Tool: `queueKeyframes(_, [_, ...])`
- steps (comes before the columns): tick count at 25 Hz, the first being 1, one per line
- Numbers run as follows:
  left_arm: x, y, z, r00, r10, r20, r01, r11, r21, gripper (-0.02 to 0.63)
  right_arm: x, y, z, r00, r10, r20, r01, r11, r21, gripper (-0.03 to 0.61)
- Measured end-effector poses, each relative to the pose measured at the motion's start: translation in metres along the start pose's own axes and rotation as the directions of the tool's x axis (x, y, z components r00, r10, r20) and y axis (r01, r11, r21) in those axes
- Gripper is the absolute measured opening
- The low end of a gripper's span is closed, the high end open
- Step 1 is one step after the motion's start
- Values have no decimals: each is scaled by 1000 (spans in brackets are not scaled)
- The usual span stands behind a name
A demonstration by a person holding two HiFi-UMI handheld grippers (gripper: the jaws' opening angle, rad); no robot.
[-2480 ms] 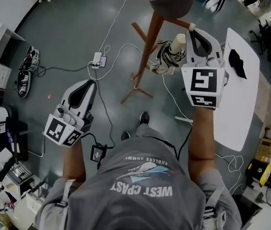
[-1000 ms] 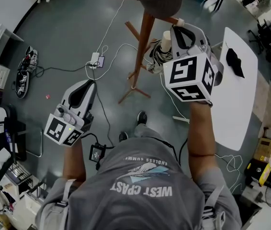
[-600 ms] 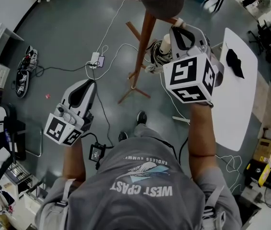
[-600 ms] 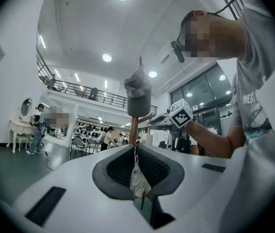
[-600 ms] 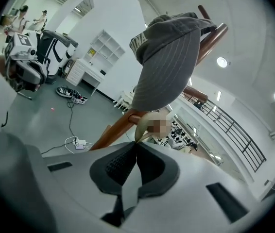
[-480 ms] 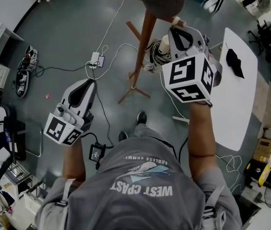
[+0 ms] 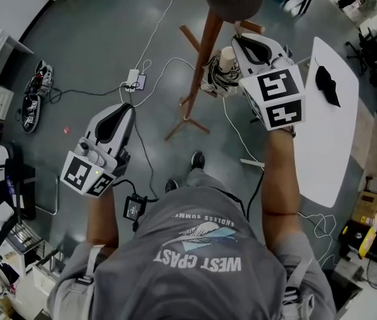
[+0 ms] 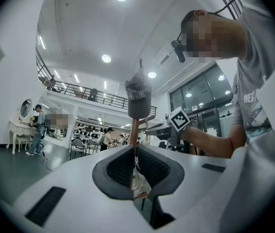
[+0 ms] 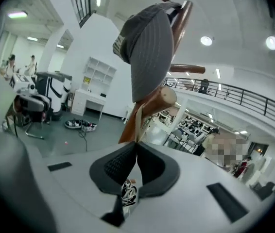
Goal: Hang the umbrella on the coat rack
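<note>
Swinging closer to the coat rack [image 7: 205,45], the right hand-held gripper [image 9: 136,147] pinches the strap [image 9: 138,123] just below a peg [image 9: 166,97]; the umbrella [image 7: 217,73] dangles alongside, nearly hung. The left hand-held gripper [image 8: 135,152] idles, pressed together.

The head view looks steeply down from above the person's shoulders, taking in the left gripper [image 7: 123,110], the right gripper [image 7: 237,44], the brown wooden coat rack [image 7: 205,52] and the grey floor [image 7: 88,39]. The left gripper view sits well back, facing that rack and the right gripper. The right gripper view looks upward from just beside the rack's peg, a grey cloth cap [image 9: 149,47] close overhead.
</note>
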State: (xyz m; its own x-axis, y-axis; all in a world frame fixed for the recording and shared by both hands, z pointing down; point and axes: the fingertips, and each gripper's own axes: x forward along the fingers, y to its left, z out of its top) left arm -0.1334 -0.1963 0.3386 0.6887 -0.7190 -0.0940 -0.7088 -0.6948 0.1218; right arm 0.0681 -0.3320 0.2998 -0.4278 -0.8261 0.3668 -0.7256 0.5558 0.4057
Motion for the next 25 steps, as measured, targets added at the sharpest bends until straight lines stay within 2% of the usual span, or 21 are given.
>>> queueKeyframes(3, [-4,2,2,1000,3,2,-3,1000,5,37,2,-2,-2,999,6,42,-8,998,69,34])
queueKeyframes(10, [-19,6,12,1000,21,7,-21,999,30,37,-5,-4,-8,997,-13,78,2,990,141,51])
queueKeyframes(18, [-29,10,31,999,36,8,-36,995,90,37,-49,-11,-8,991,-45,123,19,978,210,49])
queueKeyframes(21, [-32,11,33,999,43,-5,-42,994,105,37,-71,-2,1,981,-24,195,-28,965,262,48])
queueKeyframes(25, [-37,15,30,999,47,-4,-46,992,116,37,-101,31,30,940,63,335,-173,935,310,42])
